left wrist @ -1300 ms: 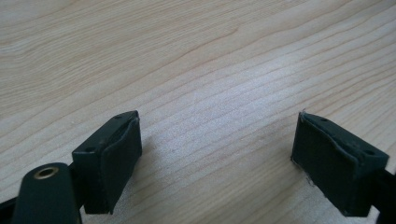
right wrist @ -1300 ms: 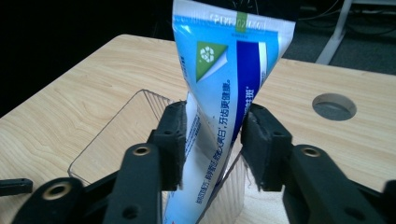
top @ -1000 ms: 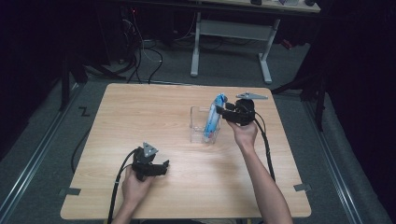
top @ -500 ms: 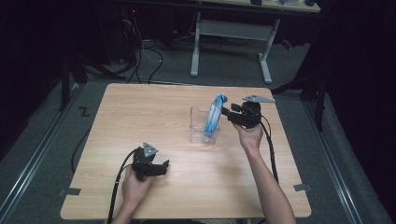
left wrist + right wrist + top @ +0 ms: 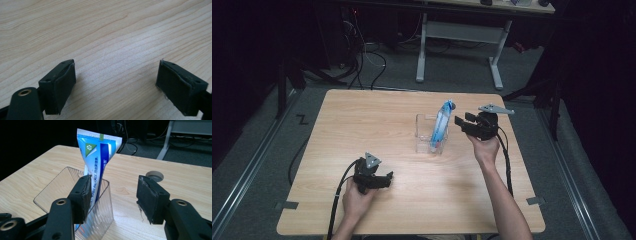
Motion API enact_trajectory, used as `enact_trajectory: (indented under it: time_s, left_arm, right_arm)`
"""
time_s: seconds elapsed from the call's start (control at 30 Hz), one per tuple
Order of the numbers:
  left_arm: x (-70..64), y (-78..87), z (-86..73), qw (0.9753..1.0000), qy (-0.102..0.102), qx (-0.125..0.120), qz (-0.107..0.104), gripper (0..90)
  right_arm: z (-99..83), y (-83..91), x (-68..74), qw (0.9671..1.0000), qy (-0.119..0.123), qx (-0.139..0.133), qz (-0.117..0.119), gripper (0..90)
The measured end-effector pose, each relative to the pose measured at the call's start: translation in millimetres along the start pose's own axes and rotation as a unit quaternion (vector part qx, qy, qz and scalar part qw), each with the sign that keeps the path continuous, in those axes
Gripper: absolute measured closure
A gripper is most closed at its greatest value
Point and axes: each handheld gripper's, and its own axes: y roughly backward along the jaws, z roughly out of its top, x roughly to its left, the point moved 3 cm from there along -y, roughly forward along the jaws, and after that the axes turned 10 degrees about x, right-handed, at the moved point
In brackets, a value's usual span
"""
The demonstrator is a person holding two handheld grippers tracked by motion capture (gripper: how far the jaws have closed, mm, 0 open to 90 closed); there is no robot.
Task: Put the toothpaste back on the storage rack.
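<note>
At counter centre, my right tongs [image 5: 460, 121] hang wide open, empty, just at 3 o'clock of the tube [image 5: 441, 125].
The tube stands tilted in a clear holder [image 5: 427, 136]; in the right gripper view one pad [image 5: 86, 195] sits just before its wall. My left tongs [image 5: 387, 178], at 7 o'clock, gape empty over bare counter [image 5: 362, 120].

A blue-and-white toothpaste tube [image 5: 98, 157] stands tilted (crimped end up) inside a clear ribbed holder [image 5: 100, 205].
</note>
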Motion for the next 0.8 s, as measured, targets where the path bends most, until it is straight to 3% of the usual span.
enact_trajectory:
  time_s: [0.8]
  left_arm:
    - [0.0, 0.0, 0.0, 1.0000, 0.000, 0.000, 0.000, 16.1]
  right_arm:
    - [-13.2, 16.1, -5.3, 1.0000, -0.003, -0.006, -0.005, 45.7]
